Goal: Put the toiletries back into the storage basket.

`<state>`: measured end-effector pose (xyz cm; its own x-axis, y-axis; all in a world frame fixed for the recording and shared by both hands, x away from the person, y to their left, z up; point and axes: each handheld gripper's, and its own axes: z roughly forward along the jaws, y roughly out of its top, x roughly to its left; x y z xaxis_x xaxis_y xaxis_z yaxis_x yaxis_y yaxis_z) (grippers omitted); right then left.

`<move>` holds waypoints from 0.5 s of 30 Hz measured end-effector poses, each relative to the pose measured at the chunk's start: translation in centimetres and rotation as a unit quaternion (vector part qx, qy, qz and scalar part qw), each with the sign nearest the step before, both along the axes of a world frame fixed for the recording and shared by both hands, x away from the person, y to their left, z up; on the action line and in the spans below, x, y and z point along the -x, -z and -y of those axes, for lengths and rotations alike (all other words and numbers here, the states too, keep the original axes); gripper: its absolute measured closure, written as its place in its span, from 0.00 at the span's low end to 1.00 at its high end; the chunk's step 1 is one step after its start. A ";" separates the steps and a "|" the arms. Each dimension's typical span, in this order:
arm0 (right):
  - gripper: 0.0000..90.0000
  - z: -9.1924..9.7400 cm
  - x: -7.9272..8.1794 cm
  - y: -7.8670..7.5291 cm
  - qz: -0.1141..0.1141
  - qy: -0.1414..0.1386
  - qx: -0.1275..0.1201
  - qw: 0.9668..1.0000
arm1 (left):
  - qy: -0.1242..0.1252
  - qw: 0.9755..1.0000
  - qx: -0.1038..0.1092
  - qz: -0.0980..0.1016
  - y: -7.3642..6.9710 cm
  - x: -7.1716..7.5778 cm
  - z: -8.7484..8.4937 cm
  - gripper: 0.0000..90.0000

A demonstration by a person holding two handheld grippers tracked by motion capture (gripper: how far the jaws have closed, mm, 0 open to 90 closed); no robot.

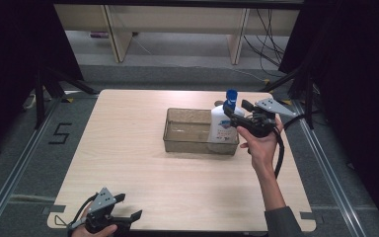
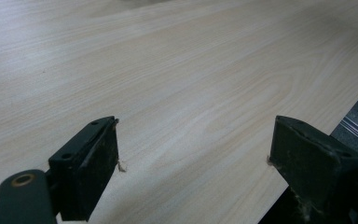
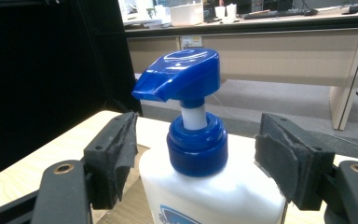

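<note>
The near and left parts of the table (image 1: 138, 168) lie bare, open to any pass. At the far right stands a clear bin (image 1: 190, 132), its left part free inside. A white pump bottle (image 1: 223, 123) rises upright at its right end, blocking that side, with the right gripper (image 1: 238, 112) spread around its blue collar.

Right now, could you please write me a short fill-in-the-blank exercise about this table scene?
1. The pump bottle has a ____ pump head.
2. The bottle stands in the clear plastic ____, at its right end.
3. The right gripper has its jaws ____ on either side of the bottle's neck, not touching it.
4. The left gripper is over bare ____.

Missing words: blue; bin; open; tabletop
</note>
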<state>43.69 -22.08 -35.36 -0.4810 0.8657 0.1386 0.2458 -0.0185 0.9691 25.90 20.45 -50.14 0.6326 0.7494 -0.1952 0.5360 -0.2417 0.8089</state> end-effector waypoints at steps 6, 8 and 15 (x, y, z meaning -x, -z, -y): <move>0.33 0.4 0.5 0.1 -0.001 0.002 -0.008 1.000 | 0.001 1.000 -0.002 0.000 0.0 0.0 0.0 0.16; 0.33 0.5 0.5 0.2 0.003 0.003 -0.009 1.000 | 0.001 1.000 -0.002 -0.002 0.0 0.0 0.0 0.16; 0.33 0.5 1.0 0.3 0.000 0.003 -0.009 1.000 | 0.001 1.000 -0.003 0.002 -0.1 0.0 0.0 0.16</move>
